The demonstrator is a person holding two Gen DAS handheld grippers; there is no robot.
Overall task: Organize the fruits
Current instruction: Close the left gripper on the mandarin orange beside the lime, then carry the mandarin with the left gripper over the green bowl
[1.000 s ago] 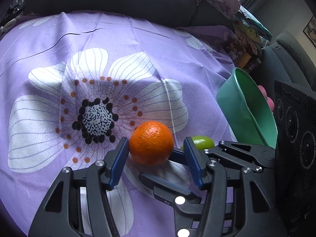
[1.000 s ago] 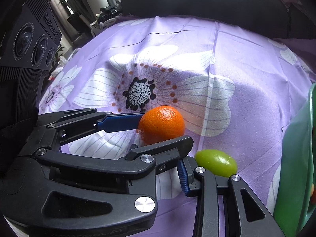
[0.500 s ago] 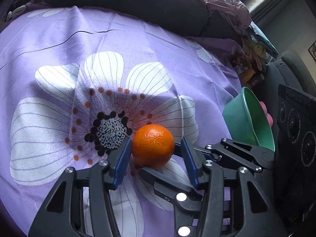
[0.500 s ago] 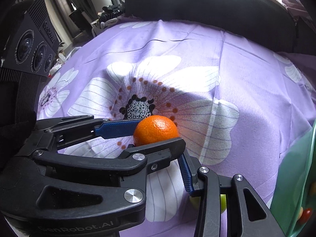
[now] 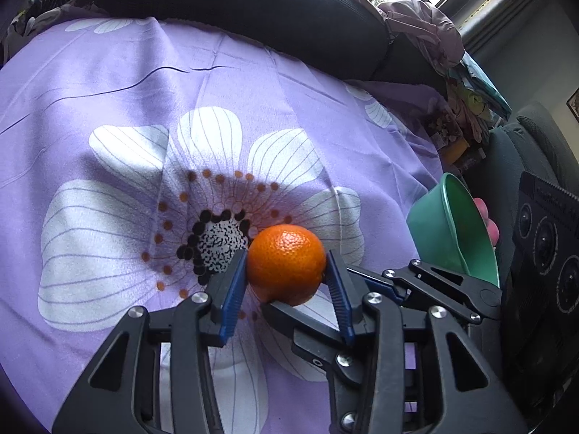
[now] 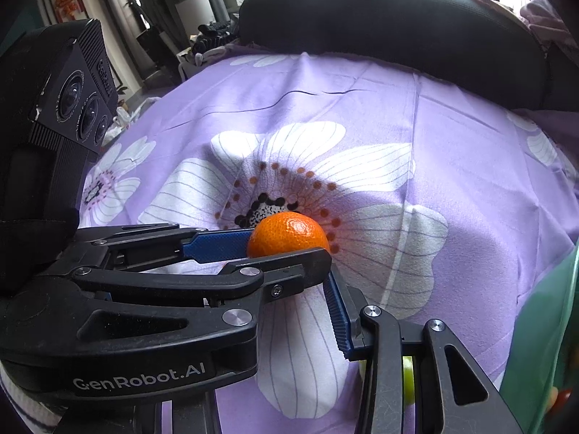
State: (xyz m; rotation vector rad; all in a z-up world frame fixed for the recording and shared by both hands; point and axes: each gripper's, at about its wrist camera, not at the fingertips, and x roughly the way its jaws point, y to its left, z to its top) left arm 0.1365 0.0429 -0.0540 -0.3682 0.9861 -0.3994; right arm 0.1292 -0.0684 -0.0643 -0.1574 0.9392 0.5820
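Observation:
An orange (image 5: 286, 264) is gripped between the blue pads of my left gripper (image 5: 286, 271) and held above the purple flowered cloth (image 5: 144, 115). It also shows in the right wrist view (image 6: 289, 233), behind the left gripper's fingers (image 6: 217, 244). My right gripper (image 6: 289, 303) is open and empty, its left finger hidden behind the left gripper. A green fruit (image 6: 408, 383) lies on the cloth, mostly hidden behind the right finger (image 6: 338, 316). A green bowl (image 5: 452, 228) with pink fruit (image 5: 485, 217) stands at the right.
A dark cushioned backrest (image 5: 235, 11) runs along the cloth's far edge. Clutter and fabric (image 5: 463, 108) pile up at the far right. The bowl's wall (image 6: 546, 325) fills the right edge of the right wrist view.
The left gripper has closed on the orange and lifted it off the cloth. Both grippers have risen; the green fruit has dropped from beside the orange to low behind the right finger.

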